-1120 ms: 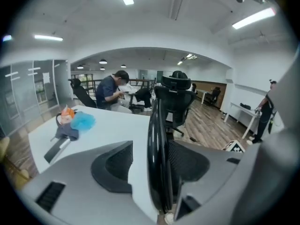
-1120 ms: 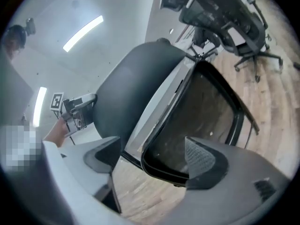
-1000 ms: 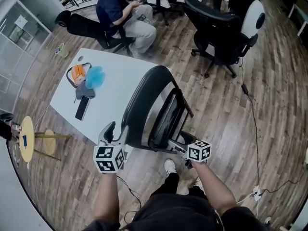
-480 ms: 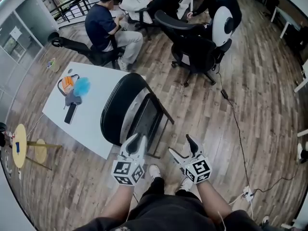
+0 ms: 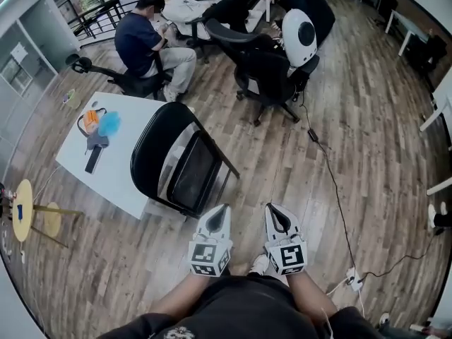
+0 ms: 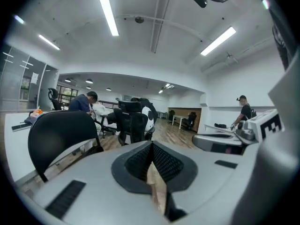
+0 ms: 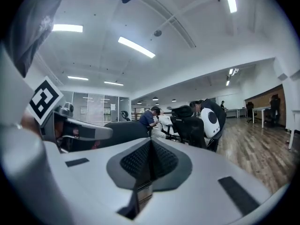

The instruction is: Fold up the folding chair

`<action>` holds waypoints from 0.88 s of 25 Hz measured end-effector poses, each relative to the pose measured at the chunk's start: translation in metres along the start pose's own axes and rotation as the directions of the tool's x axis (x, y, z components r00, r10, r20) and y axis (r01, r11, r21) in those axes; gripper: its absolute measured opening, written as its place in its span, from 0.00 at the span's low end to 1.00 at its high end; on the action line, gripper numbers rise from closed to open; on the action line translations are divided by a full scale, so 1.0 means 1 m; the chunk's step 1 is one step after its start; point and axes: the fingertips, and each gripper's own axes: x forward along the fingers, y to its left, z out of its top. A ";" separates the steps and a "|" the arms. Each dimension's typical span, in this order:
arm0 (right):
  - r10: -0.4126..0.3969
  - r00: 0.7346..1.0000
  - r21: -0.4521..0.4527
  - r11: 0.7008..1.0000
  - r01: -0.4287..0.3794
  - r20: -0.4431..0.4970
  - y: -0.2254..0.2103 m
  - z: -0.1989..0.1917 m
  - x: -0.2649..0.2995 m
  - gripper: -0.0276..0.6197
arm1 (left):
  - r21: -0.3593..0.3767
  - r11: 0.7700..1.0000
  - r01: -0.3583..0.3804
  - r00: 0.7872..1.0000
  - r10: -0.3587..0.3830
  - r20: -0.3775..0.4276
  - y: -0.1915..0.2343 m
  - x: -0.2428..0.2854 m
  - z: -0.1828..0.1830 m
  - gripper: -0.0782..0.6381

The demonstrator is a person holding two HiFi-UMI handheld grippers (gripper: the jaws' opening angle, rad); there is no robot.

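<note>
Matt black back and seat on the folding chair (image 5: pixel 159 150), with thin dark metal for the frame. Smooth matt white over the tabletop (image 5: pixel 120 171). Faintly glossy wood-grain planks on the floor (image 5: pixel 353 119). Pale grey matt plastic on the left gripper (image 5: pixel 219 210) and right gripper (image 5: pixel 274 210), with ribbed black pads inside the jaws.

The wooden floor (image 5: pixel 282 179) bears the folding chair (image 5: pixel 154 147) and white table (image 5: pixel 116 169).

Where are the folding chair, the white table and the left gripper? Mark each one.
folding chair (image 5: pixel 150 154), head view, on its black backrest.
white table (image 5: pixel 113 179), head view, on its bare top.
left gripper (image 5: pixel 223 210), head view, at its shut fingertips.
</note>
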 end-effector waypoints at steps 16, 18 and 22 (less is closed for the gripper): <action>-0.044 0.998 -0.040 0.998 0.046 0.053 -0.017 0.007 -0.043 0.06 | 0.008 0.999 -0.047 0.999 0.047 0.012 -0.031 -0.015 -0.010 0.12; -0.043 0.998 -0.050 0.998 0.046 0.055 -0.016 0.006 -0.042 0.06 | 0.013 0.998 -0.058 0.998 0.057 0.013 -0.028 -0.016 -0.011 0.12; -0.041 0.998 -0.063 0.997 0.045 0.055 -0.017 0.006 -0.040 0.06 | 0.013 0.997 -0.080 0.997 0.080 0.018 -0.022 -0.018 -0.011 0.12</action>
